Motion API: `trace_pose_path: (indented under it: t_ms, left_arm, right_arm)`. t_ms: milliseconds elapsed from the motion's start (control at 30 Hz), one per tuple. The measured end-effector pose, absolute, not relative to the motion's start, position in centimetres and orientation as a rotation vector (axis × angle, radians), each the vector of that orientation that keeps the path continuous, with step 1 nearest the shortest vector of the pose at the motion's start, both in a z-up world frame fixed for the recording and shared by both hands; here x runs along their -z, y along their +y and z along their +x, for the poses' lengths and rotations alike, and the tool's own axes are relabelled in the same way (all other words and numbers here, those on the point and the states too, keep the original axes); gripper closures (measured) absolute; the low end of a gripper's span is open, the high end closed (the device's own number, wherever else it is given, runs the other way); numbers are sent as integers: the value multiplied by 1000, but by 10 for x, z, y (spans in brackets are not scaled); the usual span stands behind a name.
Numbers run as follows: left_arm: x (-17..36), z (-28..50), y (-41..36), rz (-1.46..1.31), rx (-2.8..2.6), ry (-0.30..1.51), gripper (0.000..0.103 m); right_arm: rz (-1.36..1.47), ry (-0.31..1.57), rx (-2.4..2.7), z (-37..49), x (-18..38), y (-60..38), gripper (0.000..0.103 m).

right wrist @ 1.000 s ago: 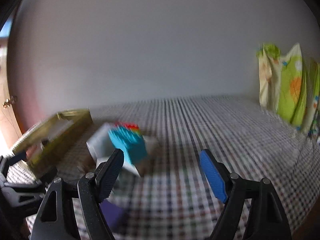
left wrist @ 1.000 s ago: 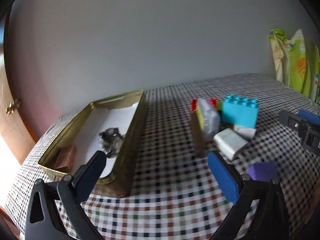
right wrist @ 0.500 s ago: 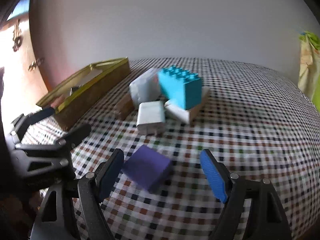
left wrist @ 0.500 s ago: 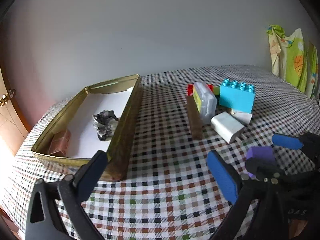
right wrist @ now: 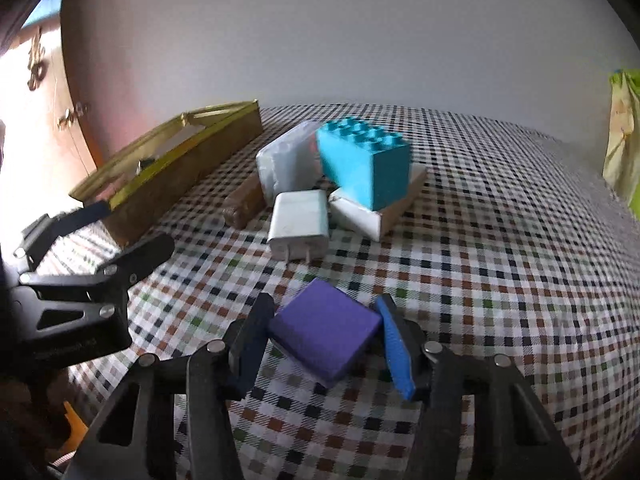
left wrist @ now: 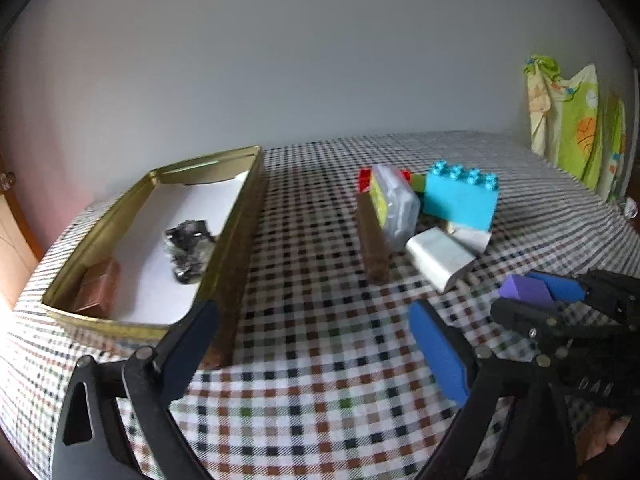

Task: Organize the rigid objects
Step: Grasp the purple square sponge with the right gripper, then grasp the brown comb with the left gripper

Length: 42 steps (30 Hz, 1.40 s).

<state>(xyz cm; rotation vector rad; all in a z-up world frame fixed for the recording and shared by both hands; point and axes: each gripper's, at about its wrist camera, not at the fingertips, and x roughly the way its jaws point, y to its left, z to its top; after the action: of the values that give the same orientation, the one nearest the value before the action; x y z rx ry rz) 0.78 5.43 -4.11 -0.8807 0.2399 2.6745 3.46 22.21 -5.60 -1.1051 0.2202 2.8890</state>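
Note:
A purple block (right wrist: 325,332) lies on the checked tablecloth, gripped between the two fingers of my right gripper (right wrist: 324,346); it also shows in the left wrist view (left wrist: 525,291). Behind it lie a white charger (right wrist: 299,222), a turquoise brick (right wrist: 366,164), a white box (right wrist: 376,210), a clear plastic case (right wrist: 286,162) and a brown bar (right wrist: 244,200). A gold tin (left wrist: 156,240) at the left holds a brown block (left wrist: 100,288) and a dark metal piece (left wrist: 188,244). My left gripper (left wrist: 312,350) is open and empty, near the tin's front corner.
The table's front edge is close below both grippers. A green patterned cloth (left wrist: 576,128) hangs at the far right. A wooden door (right wrist: 36,80) stands at the left. The wall is behind the table.
My right gripper has moved down and forward onto the purple block and closed its fingers on it. My left gripper has hardly moved and stays open.

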Motion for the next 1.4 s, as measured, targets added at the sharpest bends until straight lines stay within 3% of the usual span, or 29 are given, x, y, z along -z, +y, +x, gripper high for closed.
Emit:
trace_pose_path:
  t_ms: [167,400,600,1100,1267,1300,1333,1400]
  left_arm:
    - [34,-7,69,-891,-2653,251,7]
    - [22,-24,91,-856,-2655,277,20]
    - [42,-55,99,-1072,-2580,260,49]
    - [55,-112,123,-1210,-2536,235,50]
    - [55,-116,123,-1200,-2500,195,66]
    - [54,-116,122,-1189,-2480,174,82]
    - [54,-116,119,-1185,-2452,138,89]
    - [54,-117,113,-1185,-2416,60,90]
  right_arm:
    - [-969,286,-2871,43,37,247,48]
    - [-846,284,-2827,43,20,265,48]
    - [-842,301,-2841,37,22,269,48]
    - [-872,385,-2848,25,27,279,48]
    - [-913,426,-2842,25,34,280,48]
    - [-926,443,-2838,24,36,280,48]
    - [-939,459,-2833,24,39,280,48]
    - [-936,474,-2824,25,38,281,48]
